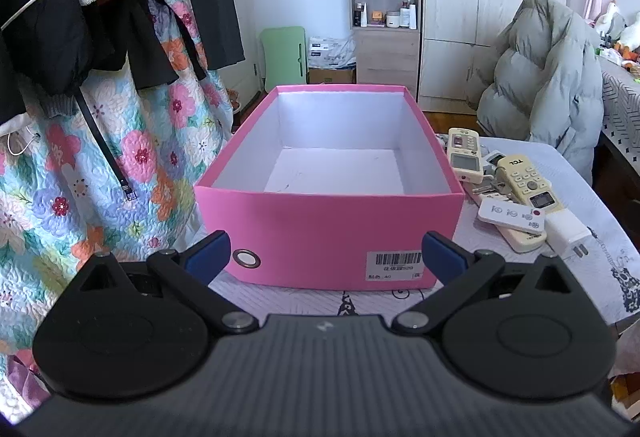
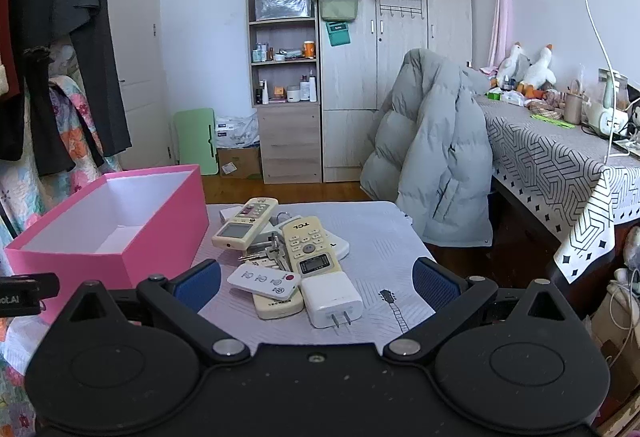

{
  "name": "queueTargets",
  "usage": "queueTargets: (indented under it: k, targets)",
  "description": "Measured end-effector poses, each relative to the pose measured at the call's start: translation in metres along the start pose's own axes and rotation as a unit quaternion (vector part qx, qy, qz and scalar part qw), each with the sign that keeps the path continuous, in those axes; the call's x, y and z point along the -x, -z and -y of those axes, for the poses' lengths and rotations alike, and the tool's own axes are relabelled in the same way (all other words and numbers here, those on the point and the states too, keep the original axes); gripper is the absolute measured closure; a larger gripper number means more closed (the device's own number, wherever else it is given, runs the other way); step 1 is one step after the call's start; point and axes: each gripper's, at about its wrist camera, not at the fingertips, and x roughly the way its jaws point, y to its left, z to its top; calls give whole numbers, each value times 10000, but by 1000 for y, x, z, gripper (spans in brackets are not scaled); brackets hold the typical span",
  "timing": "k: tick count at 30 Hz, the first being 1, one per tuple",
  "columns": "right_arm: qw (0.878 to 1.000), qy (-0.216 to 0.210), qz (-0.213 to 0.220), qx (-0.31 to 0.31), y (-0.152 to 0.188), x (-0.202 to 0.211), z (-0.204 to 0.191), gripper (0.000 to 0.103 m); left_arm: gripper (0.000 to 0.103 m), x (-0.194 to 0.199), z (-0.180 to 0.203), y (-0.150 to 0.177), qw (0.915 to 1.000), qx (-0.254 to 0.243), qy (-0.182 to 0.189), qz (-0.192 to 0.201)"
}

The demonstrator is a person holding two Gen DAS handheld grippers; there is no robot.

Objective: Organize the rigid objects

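An empty pink box (image 1: 320,233) with a white inside stands on the small table, right in front of my left gripper (image 1: 326,257), which is open and holds nothing. The same pink box (image 2: 160,233) shows at the left in the right wrist view. Beside it lies a pile: a cream TCL remote (image 2: 310,247), a second cream remote (image 2: 244,223), a small white remote (image 2: 264,279), keys (image 2: 272,253) and a white plug charger (image 2: 332,299). My right gripper (image 2: 316,283) hangs open just short of the pile, touching nothing.
The table's pale printed cloth (image 2: 384,249) ends close behind the pile. A chair draped with a grey puffer jacket (image 2: 436,165) stands past it, next to a desk with a patterned cloth (image 2: 548,153). Hanging clothes (image 1: 100,17) and a floral quilt (image 1: 60,177) crowd the left.
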Motion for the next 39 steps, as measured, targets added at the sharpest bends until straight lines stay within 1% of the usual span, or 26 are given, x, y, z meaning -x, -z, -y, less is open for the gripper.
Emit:
queueTargets:
  k: [13,24,39]
  targets:
    - [9999,10,118,39,1,2,0,0,0,0,0,0,10000,-54,44,-27]
    - [9999,-11,102,20,1,1,1,0,0,0,0,0,10000,-47,46,-45]
    - [9999,71,129,20,1,-1,6,0,0,1,4,-2,9999,-48,99,-75]
